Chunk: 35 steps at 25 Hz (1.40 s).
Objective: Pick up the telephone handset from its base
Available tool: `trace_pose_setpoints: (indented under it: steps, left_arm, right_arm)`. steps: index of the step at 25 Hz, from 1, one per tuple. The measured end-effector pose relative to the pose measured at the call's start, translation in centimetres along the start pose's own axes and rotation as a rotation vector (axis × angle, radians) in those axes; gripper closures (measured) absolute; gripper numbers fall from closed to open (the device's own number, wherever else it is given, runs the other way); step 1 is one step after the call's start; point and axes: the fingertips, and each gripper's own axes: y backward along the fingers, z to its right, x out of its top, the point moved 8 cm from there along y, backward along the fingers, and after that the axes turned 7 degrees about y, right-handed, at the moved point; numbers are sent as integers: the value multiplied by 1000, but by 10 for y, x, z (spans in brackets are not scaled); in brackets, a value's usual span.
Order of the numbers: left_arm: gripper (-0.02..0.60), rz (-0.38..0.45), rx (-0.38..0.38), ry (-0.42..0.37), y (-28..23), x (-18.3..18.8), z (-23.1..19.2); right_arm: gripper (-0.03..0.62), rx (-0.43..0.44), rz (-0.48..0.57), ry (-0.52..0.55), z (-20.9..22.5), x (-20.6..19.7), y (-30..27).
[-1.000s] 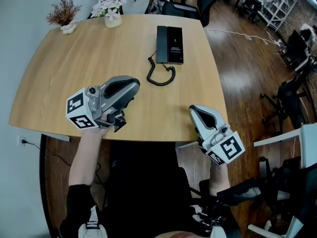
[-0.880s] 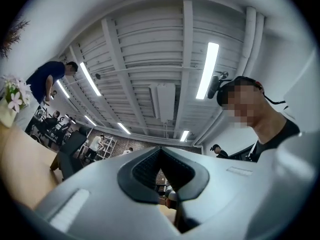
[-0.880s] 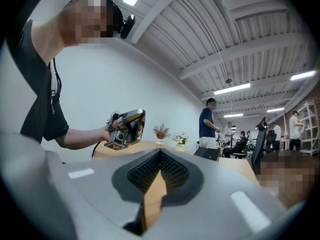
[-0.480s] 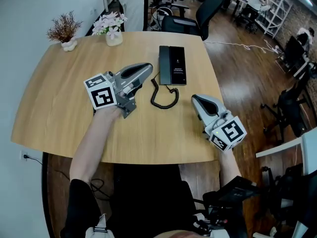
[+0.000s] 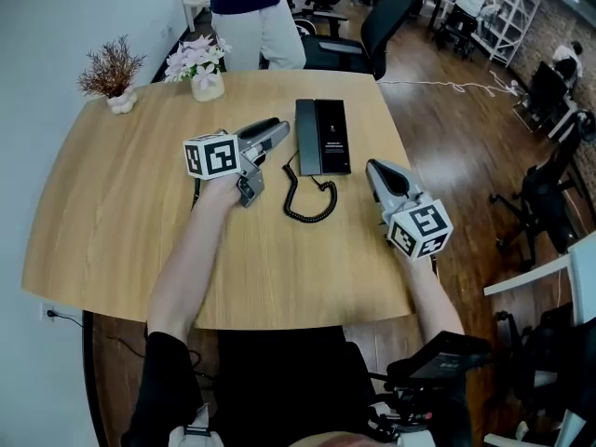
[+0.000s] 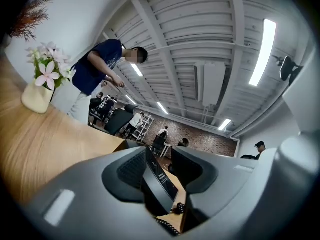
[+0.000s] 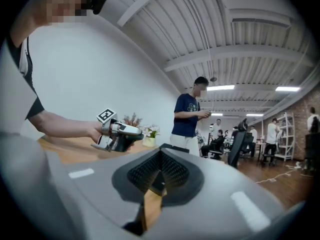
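Telephone handset [image 5: 306, 136], black and slim, lies seated on the left half of its flat black base [image 5: 333, 138] on the pale wooden table [image 5: 112, 194], with its black coiled cord [image 5: 309, 201] trailing toward the person. Grey left gripper [image 5: 279, 127] points at the handset from just beside it, jaws opening, pads not yet on it. Grey right gripper [image 5: 374, 168] hovers right of the base, jaws together and empty
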Motion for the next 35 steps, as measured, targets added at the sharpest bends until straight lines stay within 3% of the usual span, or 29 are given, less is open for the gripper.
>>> trace_pose_setpoints:
  steps: [6, 15, 19, 21, 25, 35]
  left_arm:
    - [399, -60, 19, 25, -16, -1, -23]
    - [380, -126, -7, 75, -30, -16, -28]
    - [382, -180, 33, 17, -36, -12, -20]
    - [382, -169, 47, 7, -37, -13, -30]
    - [382, -107, 24, 59, -41, -17, -45]
    - [382, -123, 26, 20, -46, -16, -45]
  right_arm:
    - [591, -8, -78, -28, 3, -26, -5]
    - [591, -19, -96, -115, 2, -26, 5]
    - [591, -34, -122, -168, 8, -27, 12]
    - [591, -27, -124, -184, 11, -37, 4]
    - [591, 15, -111, -200, 16, -47, -13]
    - [591, 24, -114, -201, 15, -47, -13]
